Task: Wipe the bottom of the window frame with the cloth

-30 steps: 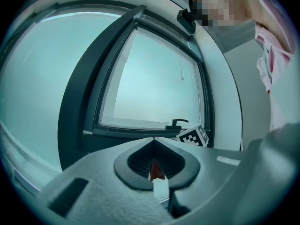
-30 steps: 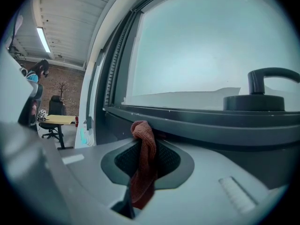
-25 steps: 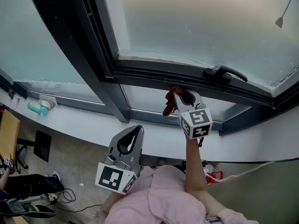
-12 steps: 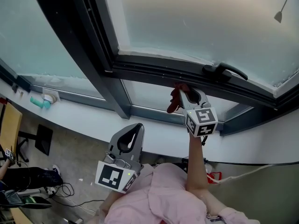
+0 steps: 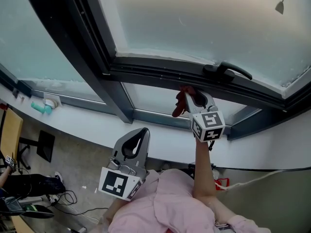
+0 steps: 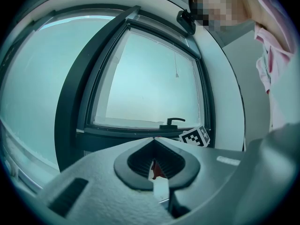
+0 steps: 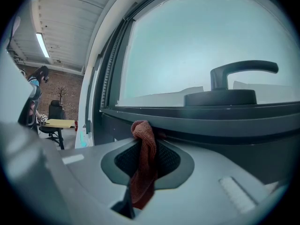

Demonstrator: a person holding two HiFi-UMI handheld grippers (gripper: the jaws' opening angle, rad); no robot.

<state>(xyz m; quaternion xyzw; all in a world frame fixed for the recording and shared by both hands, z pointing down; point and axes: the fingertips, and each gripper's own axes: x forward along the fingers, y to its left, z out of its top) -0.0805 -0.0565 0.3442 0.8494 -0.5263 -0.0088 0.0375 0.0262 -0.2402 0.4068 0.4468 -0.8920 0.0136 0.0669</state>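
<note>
1. Two grippers in play, and I'll start far left in the head view: a small teal object (image 5: 40,107) sits on the white ledge (image 5: 87,125) below the glass, well away from any action.
2. Moving in, my left gripper (image 5: 144,132) hangs low, near the pink sleeve (image 5: 165,203) and well apart from the window. In the left gripper view its jaws are pressed together tip to tip with nothing between them; that gripper (image 6: 153,139) is clenched on air.
3. Centre now: the window frame (image 5: 160,74) runs dark across the head view, its bottom rail slanting down toward the right.
4. Right of centre, my right gripper (image 5: 188,93) is raised to that rail, its marker cube facing the camera.
5. It's grasping the red cloth (image 5: 179,106), and the right gripper view makes that plain: the cloth (image 7: 143,168) is pinched between the jaws, a loose tail hanging back toward the camera, the bunched top sitting right against the underside of the frame's bottom rail (image 7: 211,121).
6. Just right of the cloth and above it, the black window handle (image 5: 228,72) sits on the frame, lever pointing right.
</note>
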